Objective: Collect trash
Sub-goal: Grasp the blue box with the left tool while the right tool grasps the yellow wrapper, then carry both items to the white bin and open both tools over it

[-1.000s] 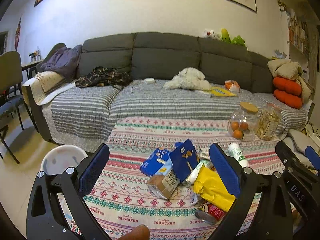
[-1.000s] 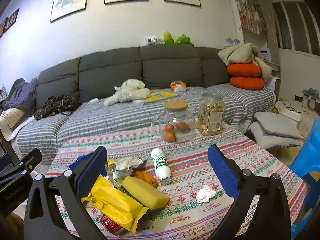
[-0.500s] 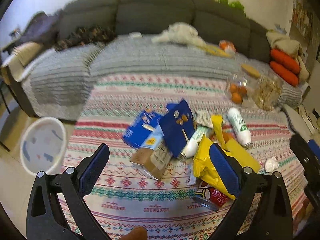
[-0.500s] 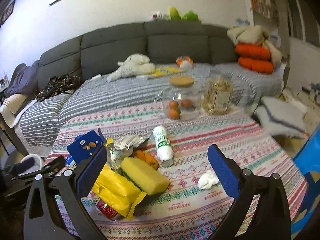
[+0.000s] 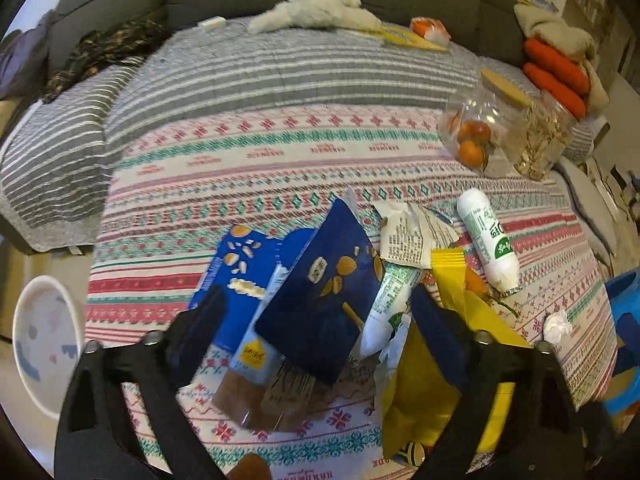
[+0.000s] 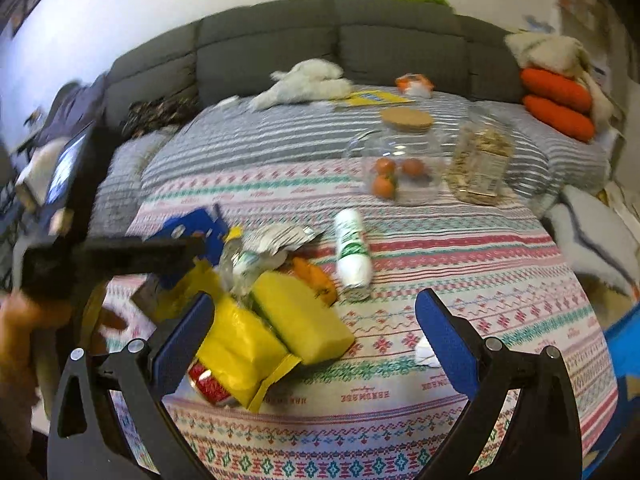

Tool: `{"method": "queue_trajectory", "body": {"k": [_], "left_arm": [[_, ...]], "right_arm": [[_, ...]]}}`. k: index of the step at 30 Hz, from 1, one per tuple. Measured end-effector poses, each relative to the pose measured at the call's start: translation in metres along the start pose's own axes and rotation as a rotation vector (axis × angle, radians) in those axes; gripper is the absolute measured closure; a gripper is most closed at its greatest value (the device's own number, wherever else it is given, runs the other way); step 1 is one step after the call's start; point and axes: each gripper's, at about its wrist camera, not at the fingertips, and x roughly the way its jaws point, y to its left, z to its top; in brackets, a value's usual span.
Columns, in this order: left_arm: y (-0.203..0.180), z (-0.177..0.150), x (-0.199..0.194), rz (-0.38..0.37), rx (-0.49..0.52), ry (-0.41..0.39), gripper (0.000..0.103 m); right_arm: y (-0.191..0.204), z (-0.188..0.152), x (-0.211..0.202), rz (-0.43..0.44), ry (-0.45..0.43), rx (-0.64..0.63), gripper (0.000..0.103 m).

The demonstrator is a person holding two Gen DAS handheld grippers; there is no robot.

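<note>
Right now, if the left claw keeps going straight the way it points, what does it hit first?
Most likely the dark blue carton, standing up between the closing jaws of the left claw; depth is hard to judge, and nothing is gripped yet.

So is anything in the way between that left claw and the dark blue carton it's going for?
Nothing visible blocks it. The left gripper already has the dark blue carton between its closing jaws; the white tube and yellow bag crowd its right side.

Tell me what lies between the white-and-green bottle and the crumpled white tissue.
Bare patterned tablecloth only: the right wrist view shows nothing between the white-and-green bottle and the crumpled white tissue.
</note>
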Motion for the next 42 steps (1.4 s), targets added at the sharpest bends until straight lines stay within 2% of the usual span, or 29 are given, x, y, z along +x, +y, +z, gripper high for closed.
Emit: {"method": "queue_trajectory", "body": {"k": [2, 3, 4, 5, 7, 14, 19, 25, 26, 29, 30, 32, 36, 42], "left_arm": [[0.000, 0.000, 0.004, -0.032, 0.010, 0.013, 0.051], [0.000, -0.001, 0.003, -0.036, 0.015, 0.009, 0.057], [0.001, -0.002, 0.000, -0.043, 0.014, -0.002, 0.074], [0.002, -0.003, -0.002, -0.058, 0.007, -0.008, 0.085], [0.010, -0.005, -0.013, -0.111, -0.035, -0.034, 0.090], [0.021, -0.008, -0.068, -0.183, -0.083, -0.173, 0.091], [0.027, -0.016, -0.110, -0.174, -0.098, -0.274, 0.091], [0.039, -0.020, -0.113, -0.183, -0.100, -0.283, 0.091], [0.040, -0.021, -0.113, -0.184, -0.102, -0.279, 0.091], [0.044, -0.020, -0.113, -0.191, -0.106, -0.277, 0.091], [0.045, -0.019, -0.113, -0.195, -0.105, -0.280, 0.091], [0.048, -0.020, -0.115, -0.200, -0.105, -0.281, 0.091], [0.050, -0.019, -0.111, -0.192, -0.102, -0.278, 0.091], [0.053, -0.018, -0.108, -0.195, -0.123, -0.284, 0.091]], "right_arm": [[0.008, -0.003, 0.003, 0.017, 0.016, -0.054, 0.005], [0.012, -0.004, 0.005, 0.026, 0.024, -0.076, 0.005], [0.014, -0.005, 0.006, 0.034, 0.028, -0.087, 0.005], [0.017, -0.005, 0.008, 0.046, 0.036, -0.100, 0.005], [0.022, -0.006, 0.012, 0.060, 0.048, -0.114, 0.005], [0.045, -0.008, 0.026, 0.101, 0.086, -0.181, 0.006], [0.057, -0.007, 0.035, 0.106, 0.103, -0.220, 0.010], [0.077, -0.007, 0.052, 0.072, 0.149, -0.327, 0.012], [0.080, -0.007, 0.057, 0.071, 0.163, -0.342, 0.016], [0.081, -0.004, 0.076, 0.118, 0.236, -0.320, 0.038], [0.080, -0.003, 0.081, 0.134, 0.248, -0.305, 0.039], [0.079, -0.002, 0.085, 0.143, 0.235, -0.284, 0.043], [0.078, 0.001, 0.084, 0.141, 0.198, -0.239, 0.064], [0.067, 0.021, 0.067, 0.126, 0.064, -0.115, 0.071]]}}
